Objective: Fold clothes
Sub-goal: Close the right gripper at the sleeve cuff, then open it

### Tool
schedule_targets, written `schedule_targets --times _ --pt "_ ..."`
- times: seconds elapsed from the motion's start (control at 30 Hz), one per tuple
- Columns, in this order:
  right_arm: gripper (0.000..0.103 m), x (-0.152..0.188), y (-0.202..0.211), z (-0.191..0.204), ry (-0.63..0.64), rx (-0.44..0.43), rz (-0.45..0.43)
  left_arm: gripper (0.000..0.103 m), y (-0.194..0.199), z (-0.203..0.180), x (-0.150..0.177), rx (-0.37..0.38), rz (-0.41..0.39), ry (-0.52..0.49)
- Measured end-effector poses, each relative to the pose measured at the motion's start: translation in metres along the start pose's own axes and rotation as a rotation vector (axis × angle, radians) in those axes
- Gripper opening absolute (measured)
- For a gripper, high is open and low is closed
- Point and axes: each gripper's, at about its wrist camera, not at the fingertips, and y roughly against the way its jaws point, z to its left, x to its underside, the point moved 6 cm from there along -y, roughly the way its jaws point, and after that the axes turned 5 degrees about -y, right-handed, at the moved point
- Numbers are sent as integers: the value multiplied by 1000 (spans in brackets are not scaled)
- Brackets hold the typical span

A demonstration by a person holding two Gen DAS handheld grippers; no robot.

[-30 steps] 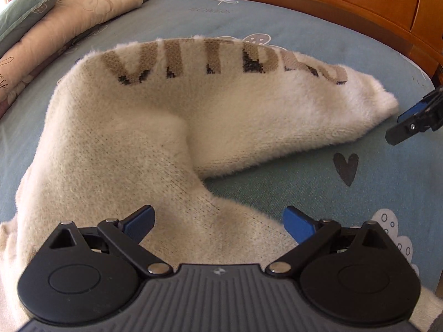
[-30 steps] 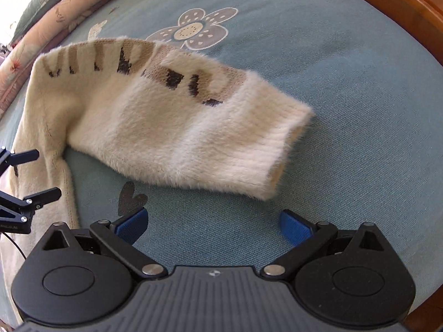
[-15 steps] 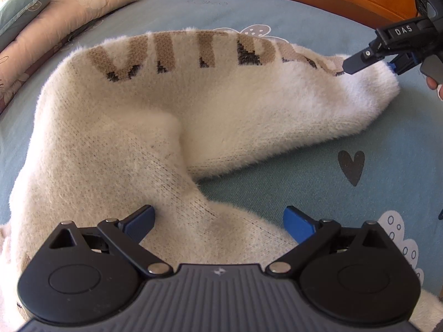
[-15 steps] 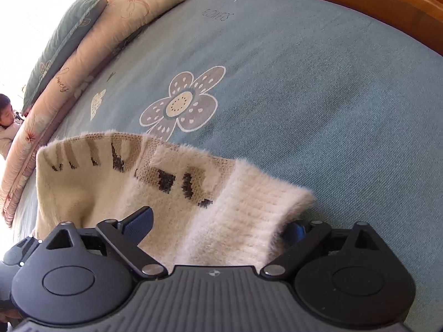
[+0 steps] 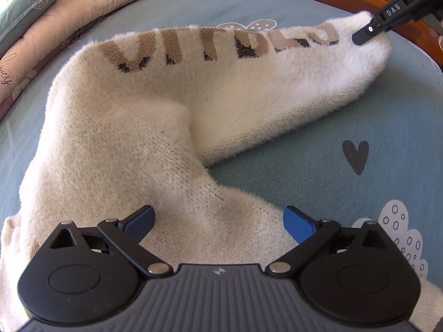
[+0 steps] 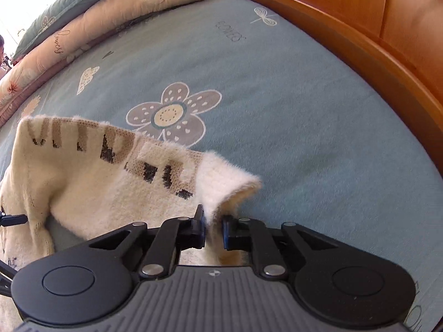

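Across the bed [image 6: 290,127], a cream sweater [image 5: 116,149] is lying spread on the blue sheet, its body running toward the left gripper and one lettered sleeve [image 5: 277,83] stretching off to the right. No fold is showing in the part that can be seen.

Judging by the grip, a sleeve fold is in hand: the right gripper [image 6: 213,231] is pinching the cuff [image 6: 227,185], its jaws closed narrow on the fluffy edge and raising it a little off the sheet. From the left wrist view, that gripper's tip is sitting at the far end of the sleeve. The next move is probably calling for carrying the cuff back over the body so the sleeve lands flat across it, without dragging the rest along.

The left gripper [image 5: 218,221] is hovering low over the body with its jaws wide, holding nothing; it is placed well to press the body down.

Pillows [image 6: 97,19] are lining the far left edge and a wooden headboard [image 6: 373,27] is curving along the right, both well apart from the sweater. Nothing is standing in the path of the fold; the thick pile may be slipping from a shallow pinch.
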Motion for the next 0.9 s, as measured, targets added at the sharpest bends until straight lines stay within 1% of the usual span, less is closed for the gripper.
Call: schedule_targets --times 0.07,0.23,0.33,0.4,0.43,0.47,0.53,0.57,0.6,0.63,0.67,0.73,0.83,0.9 --pt "13 -17 3 -2 37 26 -34 99 2 0 0 -15 1 -7" --pt "12 -63 8 -6 167 122 -97 99 10 -1 3 -22 -3 -17" --pt "11 -91 13 -12 204 161 -130 99 15 -1 4 -24 -6 -18" --pt "0 -107 13 -18 241 238 -149 99 17 -2 5 -26 -6 -14" --pt "0 -115 13 -22 263 285 -160 99 18 -2 7 -25 -8 -9" --pt "0 -116 11 -20 273 295 -159 99 19 -3 8 -25 -10 -4" --pt "1 -109 5 -7 276 251 -141 99 19 -3 11 -29 -10 5" --pt "6 -106 2 0 277 229 -132 99 19 -3 12 -31 -10 10" --pt "7 -103 -1 6 278 208 -123 99 19 -3 13 -32 -9 16" --pt "11 -99 -4 13 280 186 -113 99 19 -3 14 -34 -8 21" --pt "13 -96 -7 20 281 164 -104 99 20 -3 17 -36 -7 25" --pt "14 -89 -12 33 283 120 -86 99 20 0 22 -43 -4 27" --pt "20 -78 -21 53 287 55 -58 99 24 8 26 -55 -6 32" --pt "21 -71 -26 66 289 12 -39 99 27 16 31 -66 -8 42"
